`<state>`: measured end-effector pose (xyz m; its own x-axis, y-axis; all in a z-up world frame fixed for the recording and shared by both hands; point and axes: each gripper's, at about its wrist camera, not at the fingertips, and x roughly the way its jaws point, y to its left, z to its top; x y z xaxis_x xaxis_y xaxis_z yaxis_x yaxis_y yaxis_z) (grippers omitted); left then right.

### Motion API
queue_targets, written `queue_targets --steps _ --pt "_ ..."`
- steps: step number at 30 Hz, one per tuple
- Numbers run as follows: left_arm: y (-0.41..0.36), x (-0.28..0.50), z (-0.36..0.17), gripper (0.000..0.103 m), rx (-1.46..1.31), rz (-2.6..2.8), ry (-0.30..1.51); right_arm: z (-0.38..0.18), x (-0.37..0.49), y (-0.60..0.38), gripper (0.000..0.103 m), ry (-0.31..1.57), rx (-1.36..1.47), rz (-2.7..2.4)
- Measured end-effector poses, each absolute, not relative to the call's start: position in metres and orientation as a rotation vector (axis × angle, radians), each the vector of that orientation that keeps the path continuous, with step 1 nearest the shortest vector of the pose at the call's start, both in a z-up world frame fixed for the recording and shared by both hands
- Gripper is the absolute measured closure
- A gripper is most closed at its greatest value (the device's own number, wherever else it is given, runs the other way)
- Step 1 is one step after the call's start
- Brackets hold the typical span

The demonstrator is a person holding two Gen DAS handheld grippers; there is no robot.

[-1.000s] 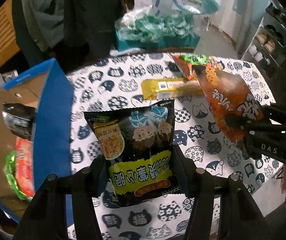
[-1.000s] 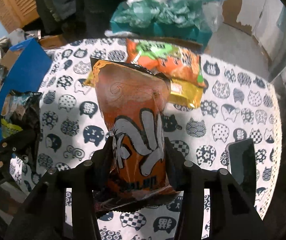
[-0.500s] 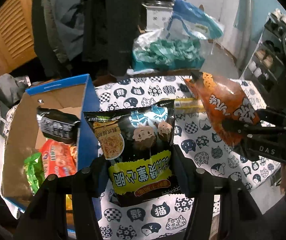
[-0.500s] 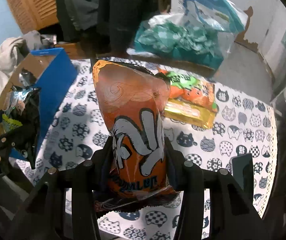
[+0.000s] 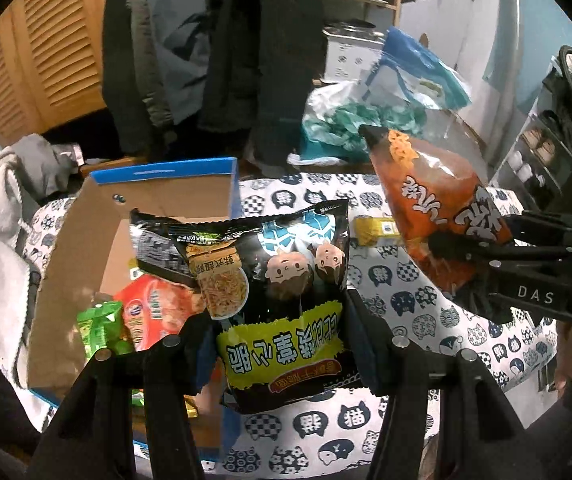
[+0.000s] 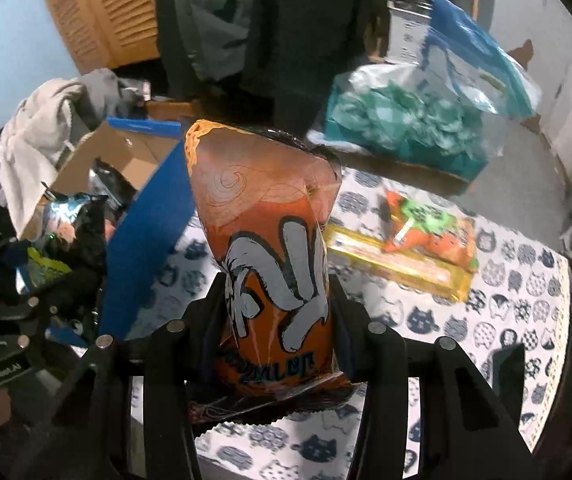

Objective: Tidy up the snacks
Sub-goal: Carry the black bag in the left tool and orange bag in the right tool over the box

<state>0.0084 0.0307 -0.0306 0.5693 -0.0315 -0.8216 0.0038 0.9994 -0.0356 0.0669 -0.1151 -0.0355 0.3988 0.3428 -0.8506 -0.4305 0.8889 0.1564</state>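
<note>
Both bags have gone up and moved toward the cardboard box [image 5: 86,240] since a second ago. The left gripper [image 5: 280,340] squeezes the black snack bag [image 5: 282,280], now over the box's right wall. The right gripper [image 6: 276,320] squeezes the orange snack bag [image 6: 270,248], with the box at ten o'clock (snacks already lie inside). Dropping in looks next.

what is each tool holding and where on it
Left tool grips the black noodle snack bag by its lower end; right tool grips the orange snack bag near its bottom seal.
</note>
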Motion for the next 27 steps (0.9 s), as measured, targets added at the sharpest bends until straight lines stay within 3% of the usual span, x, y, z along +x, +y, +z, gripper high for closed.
queue_targets --steps 27 --pt "0.179 -0.015 -0.035 0.045 -0.225 0.205 0.939 -0.020 0.079 0.041 0.057 1.048 -0.124 0.695"
